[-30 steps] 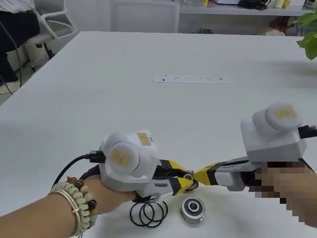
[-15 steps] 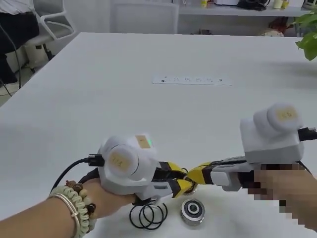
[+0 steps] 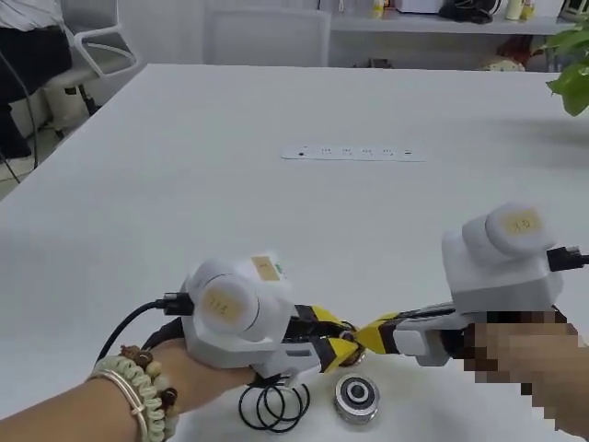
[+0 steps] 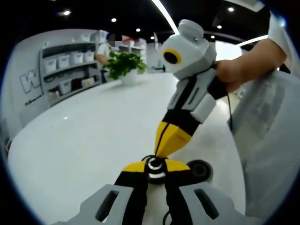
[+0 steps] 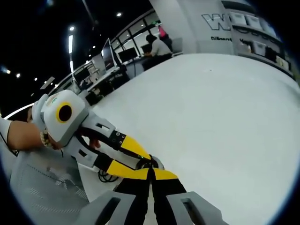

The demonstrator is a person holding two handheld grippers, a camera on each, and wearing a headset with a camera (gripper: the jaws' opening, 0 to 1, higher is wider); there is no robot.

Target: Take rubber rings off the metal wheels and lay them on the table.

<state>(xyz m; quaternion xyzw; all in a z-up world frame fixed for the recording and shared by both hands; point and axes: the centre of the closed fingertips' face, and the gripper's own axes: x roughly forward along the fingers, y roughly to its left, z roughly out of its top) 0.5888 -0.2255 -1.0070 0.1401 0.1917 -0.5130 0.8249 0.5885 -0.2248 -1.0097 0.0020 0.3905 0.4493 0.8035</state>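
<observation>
A long, flat white power strip (image 3: 354, 153) lies out in the middle of the white table (image 3: 184, 166), its row of sockets facing up. Off the far left corner stands a white-armed office chair (image 3: 92, 46). A leafy green plant in a white pot (image 4: 123, 65) sits on the table's far side, and beyond it grey wall shelving stacked with white storage bins (image 4: 63, 70).

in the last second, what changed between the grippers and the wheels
The right gripper edged in toward the left gripper, so its jaws now meet the metal wheel the left keeps clamped. Nothing was let go. The loose wheel and the removed rubber rings lie where they were; the slight downward shift is the camera.
</observation>
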